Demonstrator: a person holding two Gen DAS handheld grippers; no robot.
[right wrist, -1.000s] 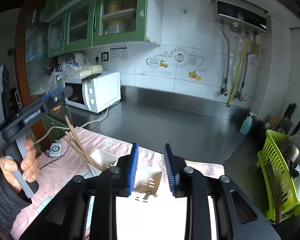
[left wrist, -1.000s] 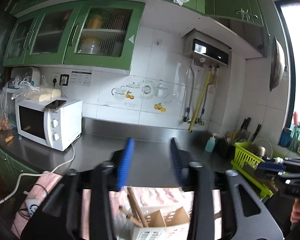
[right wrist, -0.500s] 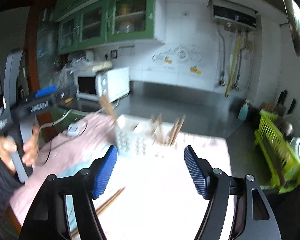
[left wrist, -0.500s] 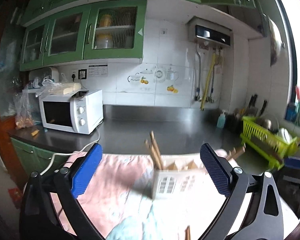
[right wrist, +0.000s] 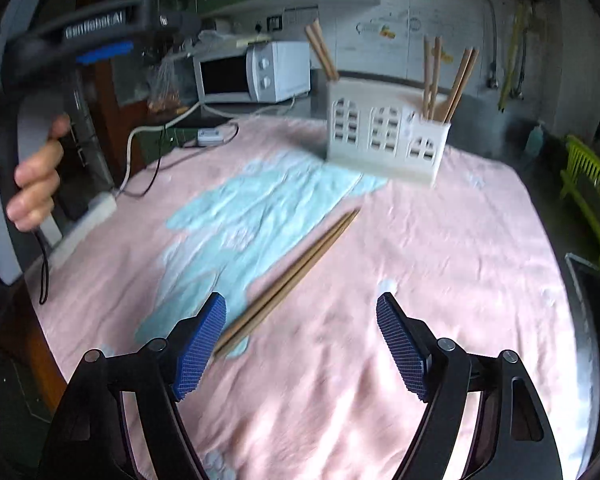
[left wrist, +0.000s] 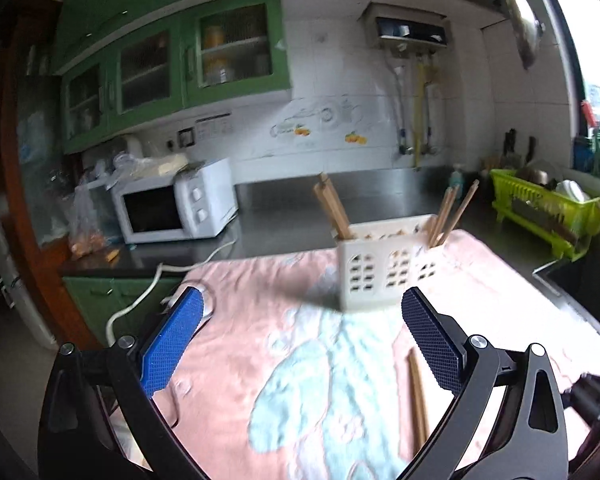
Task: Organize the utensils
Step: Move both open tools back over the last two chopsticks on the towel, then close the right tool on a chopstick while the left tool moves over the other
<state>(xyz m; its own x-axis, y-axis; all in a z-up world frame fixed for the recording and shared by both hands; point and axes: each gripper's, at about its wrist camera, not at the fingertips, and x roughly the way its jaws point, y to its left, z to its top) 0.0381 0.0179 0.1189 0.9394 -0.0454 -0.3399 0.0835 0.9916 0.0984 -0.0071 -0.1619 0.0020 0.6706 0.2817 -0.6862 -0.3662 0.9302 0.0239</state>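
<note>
- Left gripper (left wrist: 300, 336), lower frame: blue pads wide apart, empty
- Right gripper (right wrist: 302, 338): jaws opening, nothing between; pair of loose wooden chopsticks (right wrist: 288, 280) lies mid-frame on pink towel (right wrist: 440, 260)
- White slotted plastic utensil holder (right wrist: 384, 136) stands at upper centre

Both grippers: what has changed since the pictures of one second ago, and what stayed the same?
The left gripper and right gripper went from nearly shut to wide open; the right's jaws are still opening. Neither holds anything. Both pulled back from the white utensil holder and tilted down toward the pink cloth, bringing the loose chopsticks into view. The holder keeps its upright chopsticks; the microwave is unmoved.
</note>
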